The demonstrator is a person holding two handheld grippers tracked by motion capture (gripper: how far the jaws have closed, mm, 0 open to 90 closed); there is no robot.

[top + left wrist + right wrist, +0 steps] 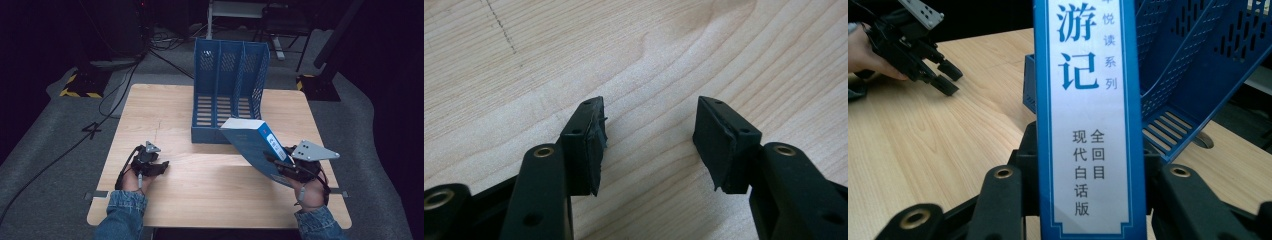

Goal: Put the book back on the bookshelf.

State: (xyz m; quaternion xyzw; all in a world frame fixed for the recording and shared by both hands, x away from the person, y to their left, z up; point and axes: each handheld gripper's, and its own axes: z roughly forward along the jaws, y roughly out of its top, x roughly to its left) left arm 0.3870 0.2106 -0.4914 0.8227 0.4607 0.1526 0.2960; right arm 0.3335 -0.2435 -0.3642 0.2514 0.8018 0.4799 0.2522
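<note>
Above table (pixel 200 185), right gripper (pixel 280 162) clamps book (pixel 252 142).

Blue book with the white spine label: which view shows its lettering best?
The right gripper view: the blue book with the white spine label faces the camera, characters legible. The high view shows it tilted, lettering unreadable.

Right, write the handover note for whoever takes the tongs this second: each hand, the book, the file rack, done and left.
Left tongs: open, nothing between them, low over the wooden table at its near left.
Right tongs: shut on the blue book, gripping it across the spine, with the book tilted and lifted off the table.
Blue file rack: upright at the table's far middle, its slots empty as far as can be seen.
Done: book picked up and brought just in front of the rack.
Left, probably: slide the book into one of the rack's slots, then release.
</note>
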